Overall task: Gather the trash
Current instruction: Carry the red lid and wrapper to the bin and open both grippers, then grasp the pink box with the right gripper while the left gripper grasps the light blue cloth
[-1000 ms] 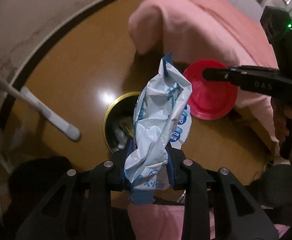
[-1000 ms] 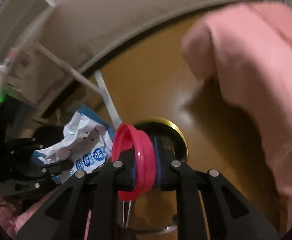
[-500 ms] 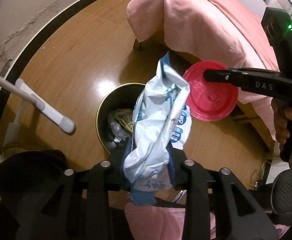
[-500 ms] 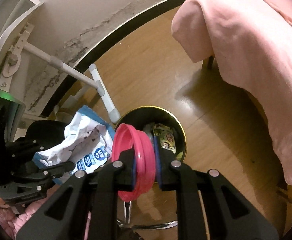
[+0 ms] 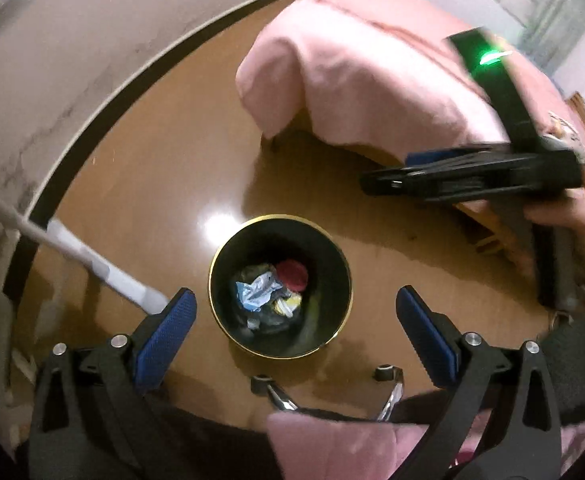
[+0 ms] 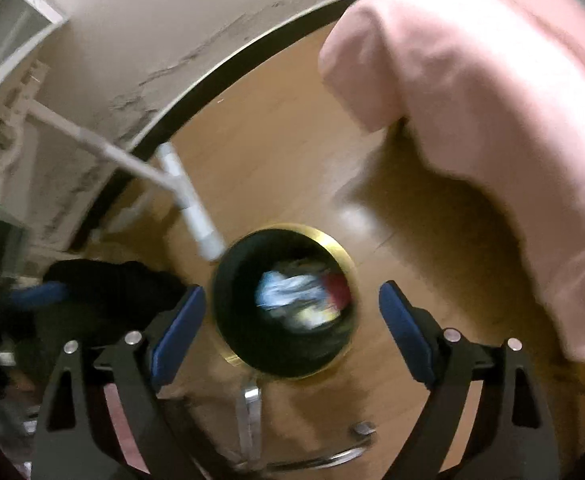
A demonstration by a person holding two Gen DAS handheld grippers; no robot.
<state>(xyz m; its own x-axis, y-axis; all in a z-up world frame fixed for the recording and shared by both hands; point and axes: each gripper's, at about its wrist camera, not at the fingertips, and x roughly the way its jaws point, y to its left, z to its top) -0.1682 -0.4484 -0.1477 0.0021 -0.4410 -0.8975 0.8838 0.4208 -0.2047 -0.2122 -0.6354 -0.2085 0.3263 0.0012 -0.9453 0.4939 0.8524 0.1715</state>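
Both releases done. The left hand-held gripper (image 5: 296, 312) now stands with its blue pads wide apart and nothing between them; its jaws have just been opening. A moment ago it was clamped on a crumpled white-and-blue wrapper. That wrapper (image 5: 257, 289) now lies inside the black bin (image 5: 220, 300), on top of the rubbish already there.

The right hand-held gripper (image 6: 292, 312) shows the same: pads apart, gap empty, jaws just opened. Half a second back it pinched a red lid edge-on. The red lid (image 5: 292, 275) now sits in the bin beside the wrapper, touching or nearly so; motion blur in the right wrist view leaves it only a red smear (image 6: 338, 288).

Bin position: on the wooden floor (image 5: 164, 168), gold rim up, near the corner of the bed with the pink cover (image 5: 356, 72), with a white tube frame (image 5: 104, 272) just beside its rim on the wall side. Both grippers point down at the bin mouth from above.

Judgement: this pair of items is collected. Hands are free to fetch more, if any trash is left elsewhere; none is visible on the floor in these views.

Writing: none readable now. The wrapper's blue print is too small and crumpled to read, and no lettering shows on the right gripper seen from the left wrist (image 5: 384, 182).
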